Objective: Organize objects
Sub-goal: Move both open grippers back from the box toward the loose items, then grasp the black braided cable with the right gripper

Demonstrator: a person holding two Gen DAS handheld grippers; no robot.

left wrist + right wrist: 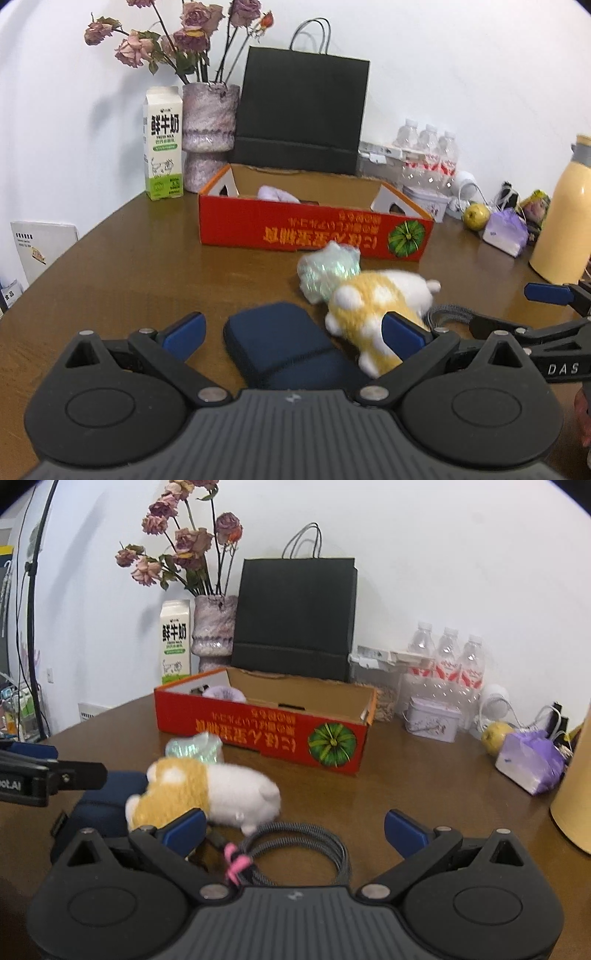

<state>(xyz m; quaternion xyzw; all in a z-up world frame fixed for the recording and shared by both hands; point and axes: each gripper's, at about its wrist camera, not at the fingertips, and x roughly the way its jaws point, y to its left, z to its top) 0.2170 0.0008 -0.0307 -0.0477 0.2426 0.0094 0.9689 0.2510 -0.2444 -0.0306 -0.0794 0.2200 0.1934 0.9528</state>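
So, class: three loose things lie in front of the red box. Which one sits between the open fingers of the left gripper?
The dark blue pouch, directly ahead of the left gripper. The plush toy lies to its right; the shiny packet lies farther back.

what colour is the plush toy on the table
Yellow-orange and white plush toy, clearest in the right wrist view.

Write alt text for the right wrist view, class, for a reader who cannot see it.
The open right gripper hovers over a coiled grey cable on a brown table, beside a yellow-and-white plush toy. Behind stands an open red cardboard box, with the left gripper entering from the left.
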